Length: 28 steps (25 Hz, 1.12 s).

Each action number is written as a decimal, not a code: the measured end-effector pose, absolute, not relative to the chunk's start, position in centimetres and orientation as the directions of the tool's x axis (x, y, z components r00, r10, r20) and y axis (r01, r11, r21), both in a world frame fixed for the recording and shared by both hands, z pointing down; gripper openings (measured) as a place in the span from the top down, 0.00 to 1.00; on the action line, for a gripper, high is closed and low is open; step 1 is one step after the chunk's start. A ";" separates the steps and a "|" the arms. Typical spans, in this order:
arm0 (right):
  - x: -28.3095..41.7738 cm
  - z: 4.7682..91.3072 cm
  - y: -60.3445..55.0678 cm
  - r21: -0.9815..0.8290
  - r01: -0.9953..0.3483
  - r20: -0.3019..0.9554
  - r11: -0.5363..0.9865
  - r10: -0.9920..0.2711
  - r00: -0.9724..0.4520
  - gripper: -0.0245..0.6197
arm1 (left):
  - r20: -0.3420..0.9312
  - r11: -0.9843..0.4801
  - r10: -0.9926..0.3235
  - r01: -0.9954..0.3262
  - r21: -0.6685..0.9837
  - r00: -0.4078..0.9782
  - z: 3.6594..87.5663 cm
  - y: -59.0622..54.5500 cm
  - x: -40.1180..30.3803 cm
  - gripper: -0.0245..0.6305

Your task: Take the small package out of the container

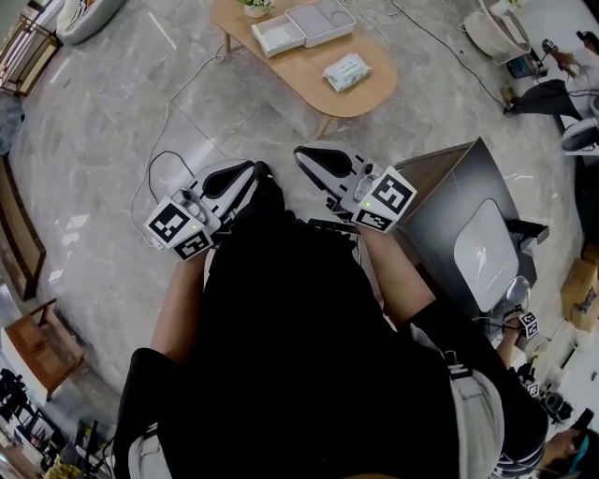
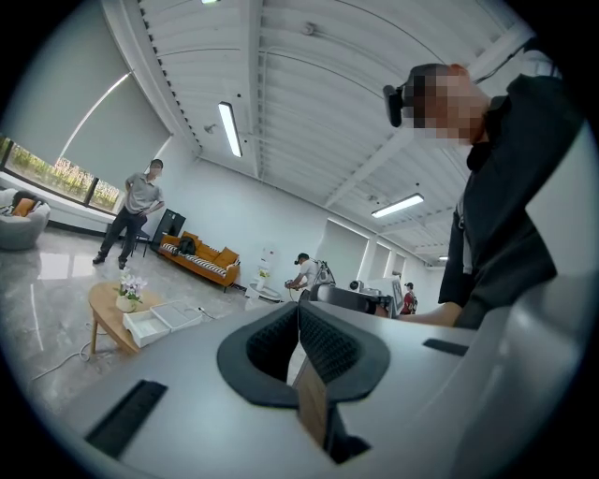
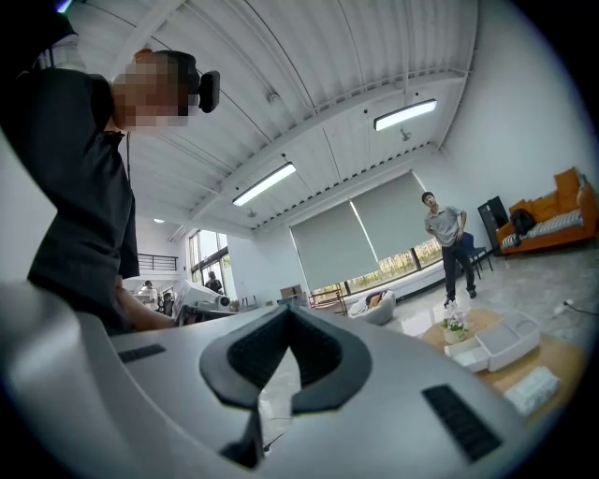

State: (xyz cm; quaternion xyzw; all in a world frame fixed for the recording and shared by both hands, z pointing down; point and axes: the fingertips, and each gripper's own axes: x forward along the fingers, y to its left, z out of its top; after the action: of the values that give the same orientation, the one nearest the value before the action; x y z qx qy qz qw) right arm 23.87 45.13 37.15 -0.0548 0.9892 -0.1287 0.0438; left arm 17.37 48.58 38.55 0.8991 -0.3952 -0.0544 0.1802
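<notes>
The small package, pale green and white, lies on an oval wooden table far ahead, beside a white open container. I hold both grippers close to my body, well short of that table. In the head view my left gripper and right gripper have their jaws together with nothing in them. The left gripper view shows the left gripper shut, with the container far off at lower left. In the right gripper view the right gripper is shut, and the container and package sit at lower right.
A dark desk holding a white device stands close on my right. Cables trail across the marble floor between me and the wooden table. A person stands beyond the table, and an orange sofa lines the far wall.
</notes>
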 end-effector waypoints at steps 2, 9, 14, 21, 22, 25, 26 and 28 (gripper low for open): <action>24.2 37.3 44.1 -0.261 -0.113 -0.063 0.959 -0.134 -0.989 0.95 | 0.039 -0.630 -0.722 -0.679 0.377 0.691 38.8 47.4 17.6 0.93; 23.9 38.1 39.0 -0.275 -0.145 -0.032 0.950 -0.159 -0.987 0.95 | 0.025 -0.643 -0.711 -0.664 0.382 0.703 38.8 41.6 16.5 0.93; 21.3 38.1 33.9 -0.275 -0.152 -0.017 0.949 -0.163 -0.987 0.95 | 0.013 -0.646 -0.710 -0.658 0.387 0.704 38.7 36.8 14.1 0.93; 16.3 37.6 26.5 -0.257 -0.174 0.018 0.951 -0.175 -0.984 0.95 | 0.006 -0.663 -0.691 -0.638 0.393 0.722 38.3 29.1 9.2 0.93; 15.7 37.6 25.5 -0.253 -0.179 0.025 0.951 -0.179 -0.984 0.95 | 0.001 -0.667 -0.688 -0.633 0.393 0.725 38.2 28.0 8.6 0.93; 14.0 37.5 22.4 -0.238 -0.200 0.044 0.950 -0.195 -0.980 0.95 | -0.016 -0.682 -0.676 -0.617 0.393 0.737 38.0 24.8 6.9 0.93; 13.4 37.5 21.4 -0.233 -0.208 0.048 0.950 -0.202 -0.978 0.95 | -0.020 -0.687 -0.671 -0.610 0.395 0.742 38.1 23.8 6.4 0.93; 12.4 37.6 19.8 -0.223 -0.223 0.060 0.949 -0.215 -0.975 0.95 | -0.027 -0.695 -0.660 -0.597 0.401 0.751 38.3 22.2 5.6 0.93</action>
State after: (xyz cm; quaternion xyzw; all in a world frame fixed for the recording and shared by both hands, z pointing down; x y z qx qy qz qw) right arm 12.42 19.76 37.56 -0.1111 0.9870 -0.1149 -0.0173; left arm 5.55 22.20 38.27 0.9167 -0.3428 -0.0846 0.1870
